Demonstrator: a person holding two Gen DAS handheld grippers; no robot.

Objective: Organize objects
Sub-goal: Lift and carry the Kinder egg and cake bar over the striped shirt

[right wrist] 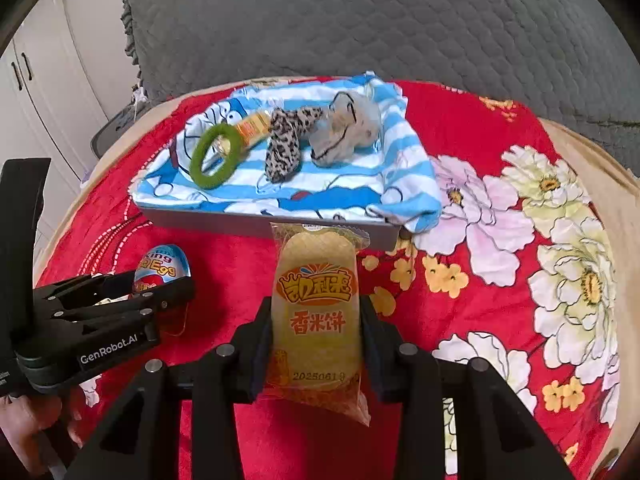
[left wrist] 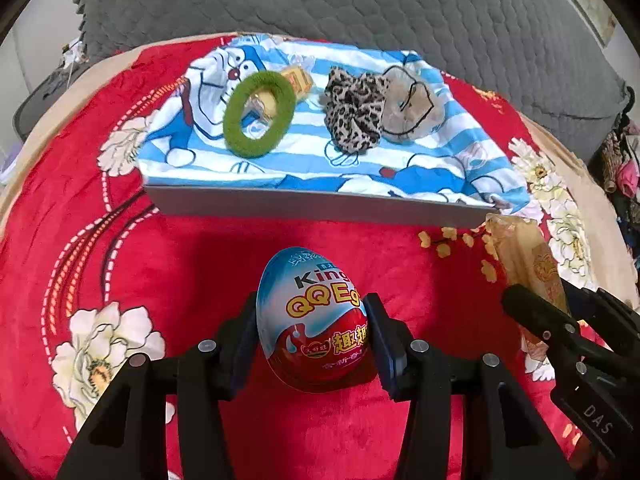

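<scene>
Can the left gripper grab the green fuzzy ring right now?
Probably not yet. The left gripper is already shut on the toy egg, so it has no room for the green ring, though nothing blocks the way there.

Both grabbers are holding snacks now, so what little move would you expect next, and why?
Probably carry both forward over the cloth-lined grey tray. The left gripper clamps the red-and-blue foil chocolate egg and the right gripper the yellow rice-cracker packet, while the fuzzy green ring and a similar packet already lie there.
</scene>
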